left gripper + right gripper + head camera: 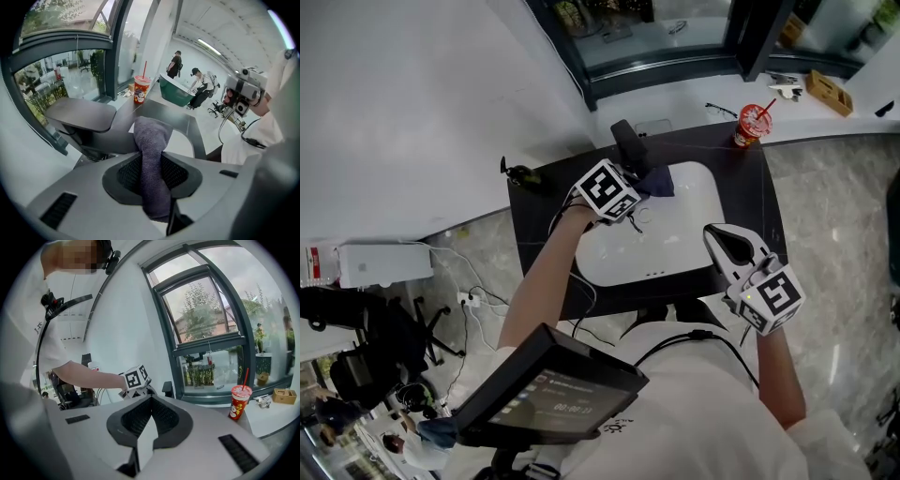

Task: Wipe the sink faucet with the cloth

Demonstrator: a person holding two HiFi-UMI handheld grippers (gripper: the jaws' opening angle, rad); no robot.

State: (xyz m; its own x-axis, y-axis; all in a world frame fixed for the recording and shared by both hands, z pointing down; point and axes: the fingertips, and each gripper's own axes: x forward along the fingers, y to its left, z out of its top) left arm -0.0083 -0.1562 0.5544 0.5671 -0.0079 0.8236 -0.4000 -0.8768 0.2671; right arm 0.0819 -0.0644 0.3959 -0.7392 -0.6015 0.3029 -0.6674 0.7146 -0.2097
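Purple-grey cloth (pixel 151 133), one item: soft, light and limp, bunched into a thick roll and pinched across its middle by my left claw (pixel 151 164), with a rounded wad sticking out past the tips. It sits at the back rim of the white sink (pixel 698 187), just beside the black faucet (pixel 630 145); I cannot tell whether it touches the metal yet. Handling, as I judge it: it will fold around the flat spout rather than resist, it may drag or slip out under a hard rub, and it cannot be damaged. The best hold is the one I have, mid-roll, leaving the wad free as the wiping face. Faucet: rigid, smooth, probably slick, fixed to the dark counter (pixel 534 220). Right claw (pixel 150 399), one item: tips pressed together with nothing between them, held near the front right corner of the sink, well apart from the faucet. Red cup (pixel 754 124) with straw: far corner of the counter, not in play.
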